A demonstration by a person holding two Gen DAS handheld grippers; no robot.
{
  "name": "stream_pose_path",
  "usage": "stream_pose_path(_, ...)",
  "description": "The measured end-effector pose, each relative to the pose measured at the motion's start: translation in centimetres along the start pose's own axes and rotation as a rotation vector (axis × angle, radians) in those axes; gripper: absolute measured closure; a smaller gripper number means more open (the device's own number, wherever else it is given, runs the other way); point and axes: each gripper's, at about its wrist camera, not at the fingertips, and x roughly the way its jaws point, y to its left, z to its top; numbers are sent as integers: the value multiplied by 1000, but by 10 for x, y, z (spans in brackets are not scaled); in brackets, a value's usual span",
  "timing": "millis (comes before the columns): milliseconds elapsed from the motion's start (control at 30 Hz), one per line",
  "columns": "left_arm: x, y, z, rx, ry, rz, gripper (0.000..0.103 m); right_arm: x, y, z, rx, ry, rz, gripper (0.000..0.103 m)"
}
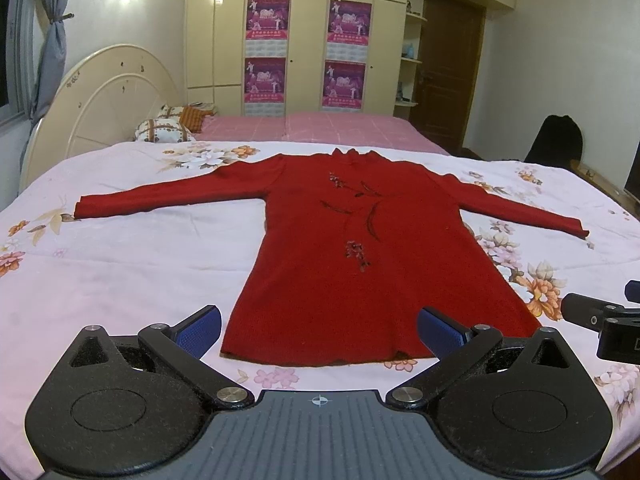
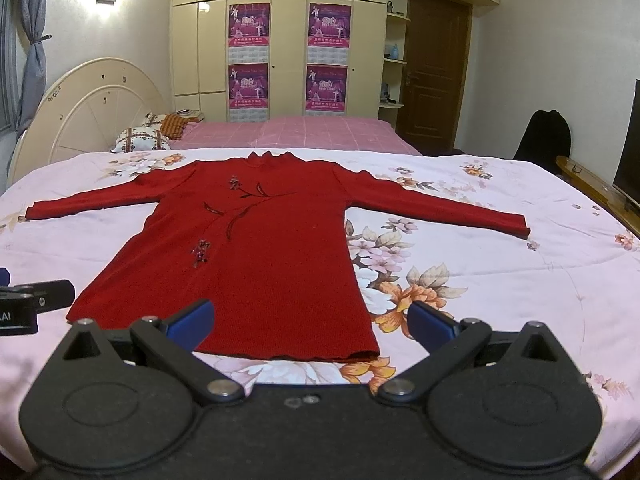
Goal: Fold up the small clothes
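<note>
A red long-sleeved knit top (image 1: 352, 264) (image 2: 256, 248) with dark embroidery lies flat on the floral sheet, front up, both sleeves spread wide and the collar away from me. My left gripper (image 1: 319, 330) is open, its blue pads either side of the hem's middle, just short of it. My right gripper (image 2: 310, 326) is open too, hovering at the hem's right corner. Neither holds anything. The right gripper's body shows at the left view's right edge (image 1: 600, 320), and the left gripper's body at the right view's left edge (image 2: 28, 300).
The floral sheet (image 1: 132, 256) (image 2: 500, 276) covers a surface in front of a pink bed (image 1: 320, 128) with pillows (image 1: 164, 130) and a cream headboard. Wardrobes with posters and a brown door stand behind. A dark chair (image 2: 546, 136) and a screen (image 2: 630, 160) are at the right.
</note>
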Motion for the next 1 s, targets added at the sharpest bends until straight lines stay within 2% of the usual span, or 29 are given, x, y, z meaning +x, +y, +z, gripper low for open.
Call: stream_pose_path(1000, 0, 1, 7, -1, -4, 5, 0, -2, 3, 3, -13, -2, 10, 1)
